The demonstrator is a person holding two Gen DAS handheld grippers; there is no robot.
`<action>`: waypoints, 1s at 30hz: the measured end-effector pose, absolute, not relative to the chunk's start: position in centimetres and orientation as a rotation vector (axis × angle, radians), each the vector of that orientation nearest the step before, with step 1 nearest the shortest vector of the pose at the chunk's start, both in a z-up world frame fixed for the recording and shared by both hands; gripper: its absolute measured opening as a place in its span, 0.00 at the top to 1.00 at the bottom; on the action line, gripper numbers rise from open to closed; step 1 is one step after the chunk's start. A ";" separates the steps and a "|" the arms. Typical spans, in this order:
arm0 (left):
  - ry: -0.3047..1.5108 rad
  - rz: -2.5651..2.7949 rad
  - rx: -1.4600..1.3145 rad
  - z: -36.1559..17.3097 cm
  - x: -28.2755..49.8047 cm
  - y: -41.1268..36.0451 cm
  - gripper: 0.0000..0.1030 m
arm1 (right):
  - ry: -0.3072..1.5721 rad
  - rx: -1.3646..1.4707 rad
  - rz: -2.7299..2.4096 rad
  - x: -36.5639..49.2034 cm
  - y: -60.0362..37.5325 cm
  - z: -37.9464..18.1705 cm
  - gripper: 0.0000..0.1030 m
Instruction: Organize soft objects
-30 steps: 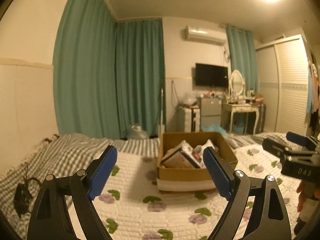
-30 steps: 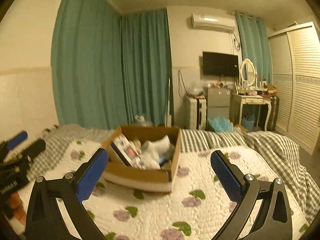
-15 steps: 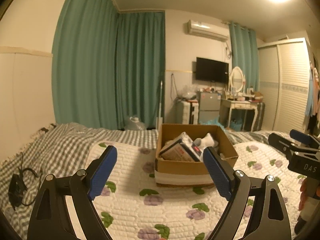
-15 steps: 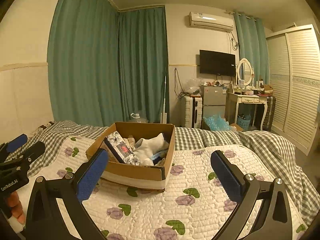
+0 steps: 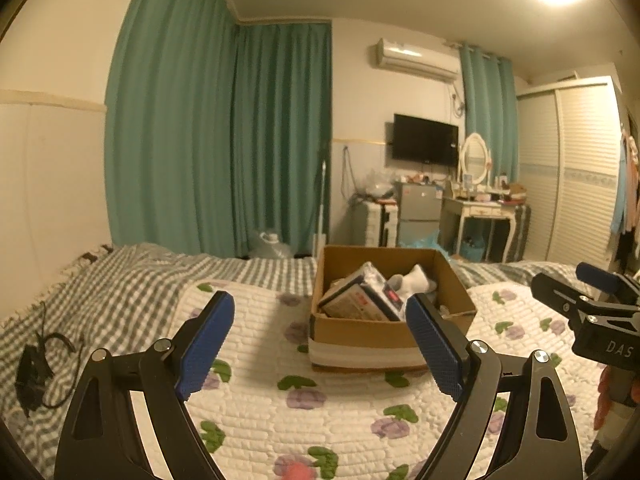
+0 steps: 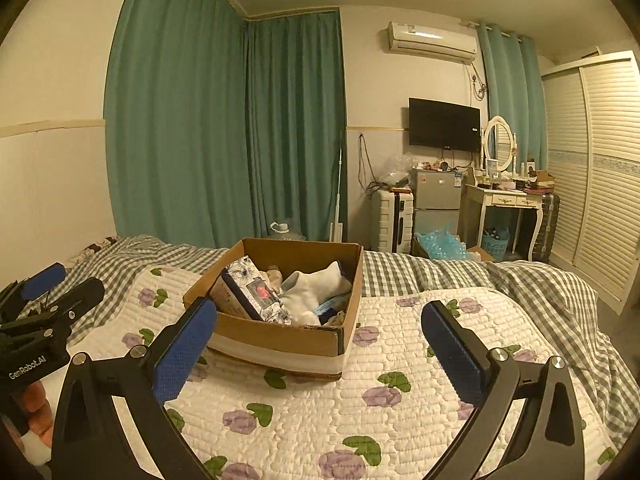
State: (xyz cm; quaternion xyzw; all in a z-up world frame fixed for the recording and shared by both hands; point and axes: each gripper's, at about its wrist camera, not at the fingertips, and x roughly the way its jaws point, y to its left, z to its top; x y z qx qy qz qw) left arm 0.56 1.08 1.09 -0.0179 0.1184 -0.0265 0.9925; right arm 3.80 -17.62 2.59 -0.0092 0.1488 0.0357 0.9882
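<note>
Left view: left gripper (image 5: 320, 336) spread wide and empty above the quilt (image 5: 256, 400), box (image 5: 384, 332) ahead on the bed with a white sock (image 5: 412, 282) on top. Right view: right gripper (image 6: 320, 344) likewise wide and empty, box (image 6: 280, 340) just past its left finger. I'd come in from above, pinch the sock (image 6: 312, 290) mid-body, and avoid the patterned pack (image 6: 256, 294) touching it.

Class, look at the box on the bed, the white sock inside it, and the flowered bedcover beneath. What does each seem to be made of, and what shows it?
Box: brown cardboard, matte, with raw cut edges and a pale band round its base.
Sock: soft knit fabric, probably cotton; it lies slumped and creased.
Bedcover: quilted cloth, puffy stitched rows with printed flowers.
</note>
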 end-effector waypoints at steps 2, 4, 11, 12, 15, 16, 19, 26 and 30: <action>0.240 -0.061 -0.038 1.1 0.5 1.1 0.14 | 0.297 -0.021 0.074 3.7 -17.5 2.6 0.00; 0.239 -0.058 -0.039 1.0 0.5 1.0 0.14 | 0.297 -0.026 0.074 3.7 -17.4 2.5 0.00; 0.246 -0.061 -0.038 1.0 0.5 0.9 0.14 | 0.300 -0.029 0.077 3.7 -17.3 2.4 0.00; 0.246 -0.062 -0.039 1.0 0.5 0.9 0.14 | 0.301 -0.029 0.078 3.7 -17.3 2.4 0.00; 0.245 -0.061 -0.038 1.0 0.5 0.9 0.14 | 0.301 -0.030 0.078 3.6 -17.3 2.4 0.00; 0.245 -0.059 -0.037 1.0 0.5 0.9 0.14 | 0.302 -0.030 0.079 3.6 -17.3 2.4 0.00; 0.246 -0.060 -0.038 1.0 0.5 0.9 0.14 | 0.303 -0.031 0.081 3.6 -17.2 2.4 0.00; 0.248 -0.062 -0.037 1.0 0.6 0.9 0.14 | 0.305 -0.031 0.082 3.6 -17.2 2.4 0.00; 0.251 -0.059 -0.037 0.8 0.8 1.0 0.14 | 0.306 -0.032 0.082 3.6 -17.2 2.4 0.00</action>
